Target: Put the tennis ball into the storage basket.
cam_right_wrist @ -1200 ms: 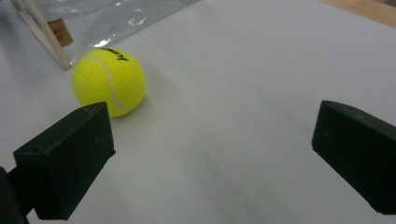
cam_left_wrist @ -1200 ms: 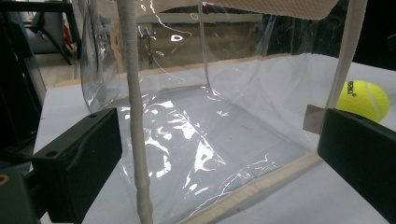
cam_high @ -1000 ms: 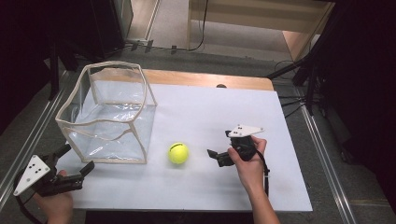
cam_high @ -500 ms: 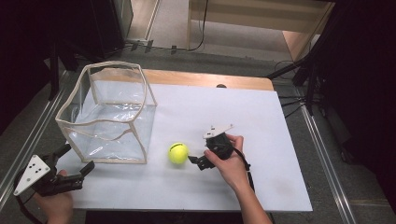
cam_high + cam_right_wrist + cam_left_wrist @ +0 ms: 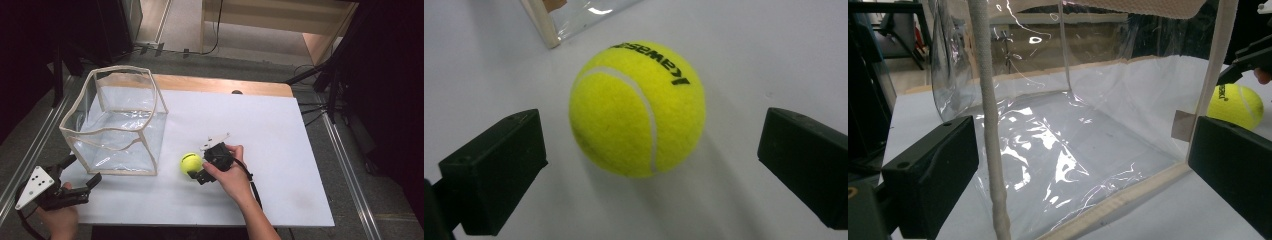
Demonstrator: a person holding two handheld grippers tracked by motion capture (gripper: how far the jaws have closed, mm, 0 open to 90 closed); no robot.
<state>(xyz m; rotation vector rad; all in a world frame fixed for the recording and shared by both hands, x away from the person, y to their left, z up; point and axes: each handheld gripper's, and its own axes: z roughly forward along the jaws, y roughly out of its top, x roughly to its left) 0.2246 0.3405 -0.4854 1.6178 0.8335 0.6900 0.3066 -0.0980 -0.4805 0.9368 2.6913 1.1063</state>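
A: High view. White table top takes the middle of the frame, wooden strip along its far edge. A clear plastic box with beige trimmed edges stands at centre left, open at the top. Right half of the board is bare, open room all the way to its right edge.

B: Ball?

A: Yellow tennis ball just right of the box's lower right corner, on the board. The right gripper sits immediately to its right, held by the right hand. The left gripper is at lower left, at the board's near left corner, jaws spread wide, pointed toward the box.

B: Left gripper view?

A: Jaws wide apart, at lower left and lower right of the frame. Box close ahead, its corner seam between them, not touched. Tennis ball at right edge, past the box.

B: Right gripper view?

A: Jaws wide, one either side of the tennis ball, white board visible in the gap on both sides. Box corner at upper left.
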